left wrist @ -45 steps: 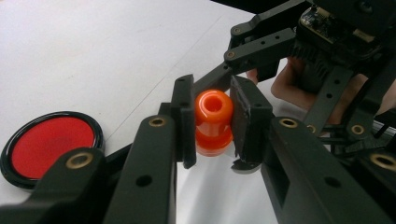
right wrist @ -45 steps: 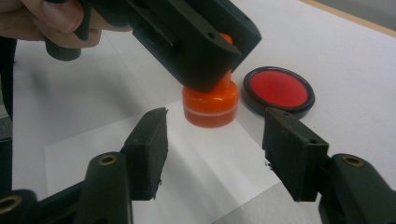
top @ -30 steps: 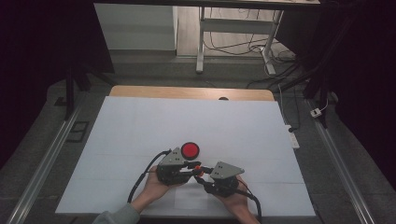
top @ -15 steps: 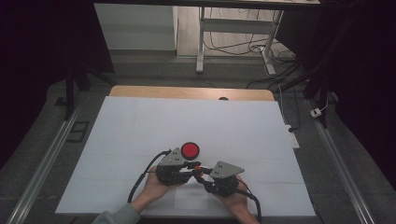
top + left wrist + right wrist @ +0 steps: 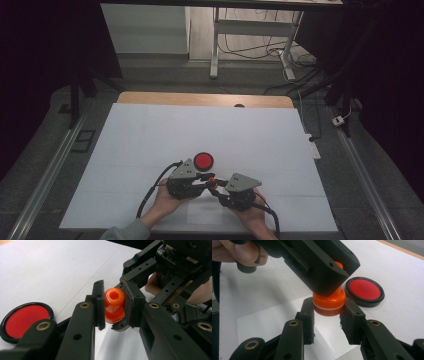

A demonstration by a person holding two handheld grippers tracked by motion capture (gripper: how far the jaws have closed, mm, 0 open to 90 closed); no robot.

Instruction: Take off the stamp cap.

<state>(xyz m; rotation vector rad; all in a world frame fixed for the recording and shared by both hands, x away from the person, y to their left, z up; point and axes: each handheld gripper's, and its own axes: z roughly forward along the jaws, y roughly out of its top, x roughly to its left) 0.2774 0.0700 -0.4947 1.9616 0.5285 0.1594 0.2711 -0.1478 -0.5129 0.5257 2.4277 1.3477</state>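
Note:
A small orange bottle-shaped piece with a wider base is held just over the white table near its front edge. My left gripper is shut on its narrow upper part. My right gripper comes from the other side and is shut on the wide orange base, its pads against both flanks. In the high view the left gripper and the right gripper meet tip to tip, each in a hand. A red disc with a black rim lies flat just beyond them.
The white sheet covers the table, with a wooden strip at the far edge. A white power strip lies off the right edge. Black cables trail from both grippers toward the front. Metal rails run along both sides.

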